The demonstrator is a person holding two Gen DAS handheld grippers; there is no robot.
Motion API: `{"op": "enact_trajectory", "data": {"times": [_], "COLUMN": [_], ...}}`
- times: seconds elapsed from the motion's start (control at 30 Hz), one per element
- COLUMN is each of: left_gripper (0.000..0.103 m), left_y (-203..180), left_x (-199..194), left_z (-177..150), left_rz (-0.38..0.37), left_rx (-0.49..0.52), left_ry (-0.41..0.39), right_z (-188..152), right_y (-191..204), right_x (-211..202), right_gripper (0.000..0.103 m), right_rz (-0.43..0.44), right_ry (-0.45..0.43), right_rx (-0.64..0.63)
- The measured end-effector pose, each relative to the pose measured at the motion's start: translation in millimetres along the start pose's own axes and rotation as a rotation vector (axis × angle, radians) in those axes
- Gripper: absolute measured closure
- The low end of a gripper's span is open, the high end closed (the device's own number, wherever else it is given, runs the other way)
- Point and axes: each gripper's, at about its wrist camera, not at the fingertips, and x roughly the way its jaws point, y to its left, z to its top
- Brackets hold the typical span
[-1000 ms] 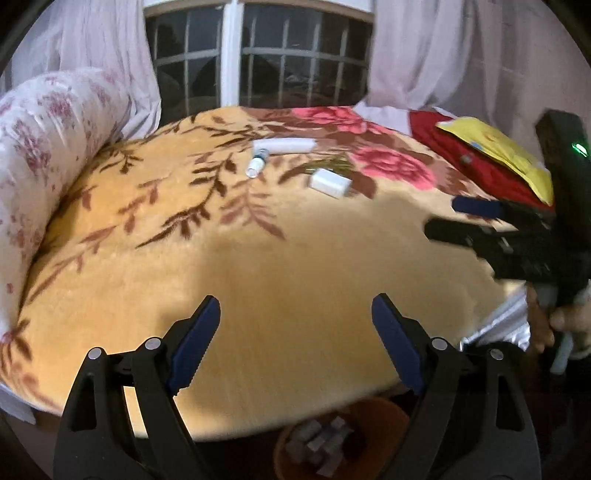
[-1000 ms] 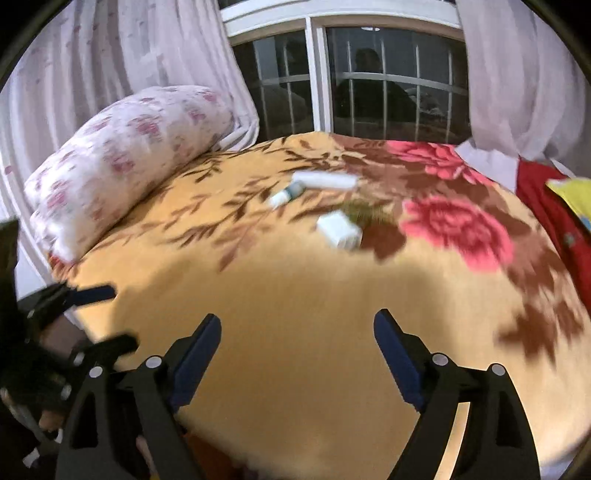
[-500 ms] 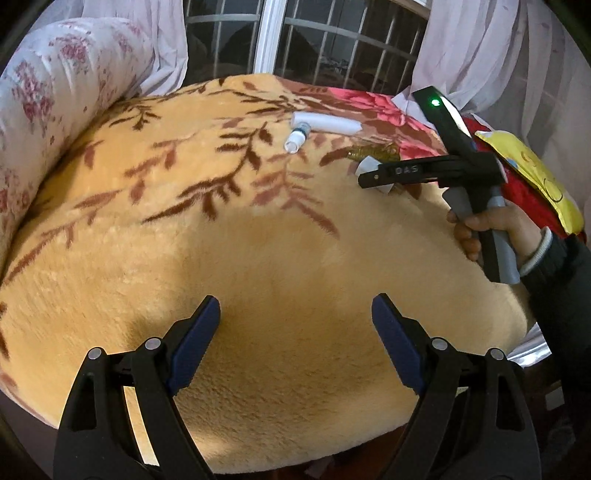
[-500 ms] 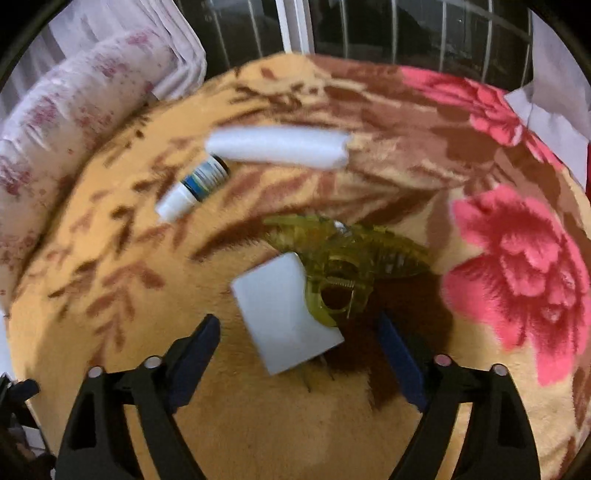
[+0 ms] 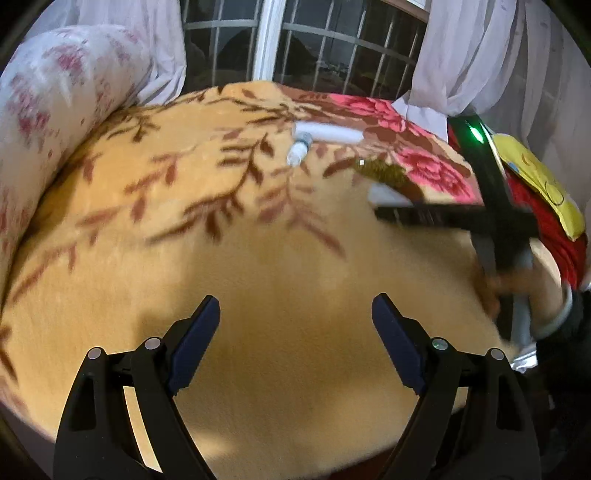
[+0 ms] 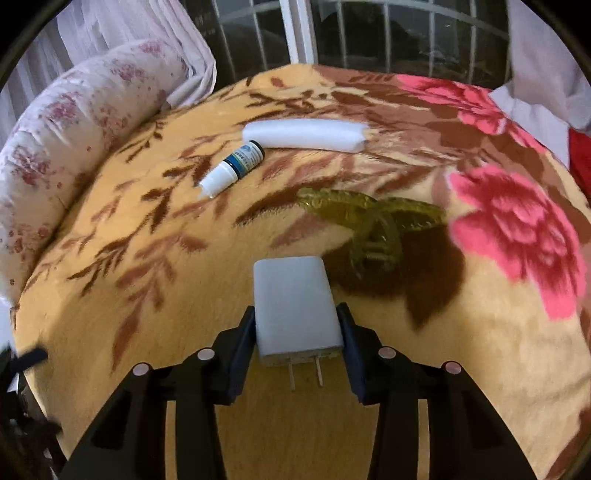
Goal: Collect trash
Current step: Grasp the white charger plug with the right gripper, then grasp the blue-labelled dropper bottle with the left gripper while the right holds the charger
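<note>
Floral blanket on a bed by a barred window

Right hand-held gripper closing around white charger; left hand-held gripper apart, empty.

1. We see a plush, fuzzy blanket, its cloth pile matt and soft-looking.
2. The white charger looks like smooth plastic with a dull sheen; its two prongs look like metal.
3. The far white roll appears to be matt foam.
4. The small dropper bottle is smooth plastic with a printed label.
5. The hair claw is translucent, glossy yellowish plastic.
6. The left pillow is printed cloth.
</note>
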Motion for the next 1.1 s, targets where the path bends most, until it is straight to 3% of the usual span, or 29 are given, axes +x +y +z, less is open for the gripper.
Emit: {"op": "enact_trajectory", "data": {"times": [0.17,0.3,0.5,0.57,0.6,0.67,0.73,0.9,1.1], "left_gripper": [0.021,0.021,0.021,0.025,0.039,0.048,0.077,0.080,0.080], "left_y": [-5,-9,1,-2,-3,-3,-4,-13,-12], "left_x": [52,109,171,181,188,195,191,181,156], "left_z": [69,116,154,160,161,161,160,155,143], "left_rz": [0.057,0.040,0.002,0.039,0.060,0.091,0.070,0.121,0.127], "left_rx": [0.086,0.138,0.083,0.107,0.121,0.132,0.139,0.173,0.139], "left_ry": [0.010,0.052,0.106,0.096,0.105,0.102,0.082,0.054,0.045], "right_z": [-4,-6,-6,-6,-6,-6,-5,-6,-5], "right_y": [-9,-9,-17,-18,-18,-18,-18,-17,-16], "right_x": [0,-2,0,1,1,1,1,1,3], "right_gripper": [0.060,0.060,0.060,0.060,0.060,0.060,0.060,0.060,0.060], "right_rz": [-0.011,-0.012,0.027,0.035,0.037,0.036,0.033,0.022,0.008], "right_ry": [-0.025,-0.031,-0.029,-0.025,-0.025,-0.026,-0.026,-0.026,-0.020], "right_rx": [0.049,0.051,0.086,0.093,0.095,0.094,0.093,0.088,0.078]}}
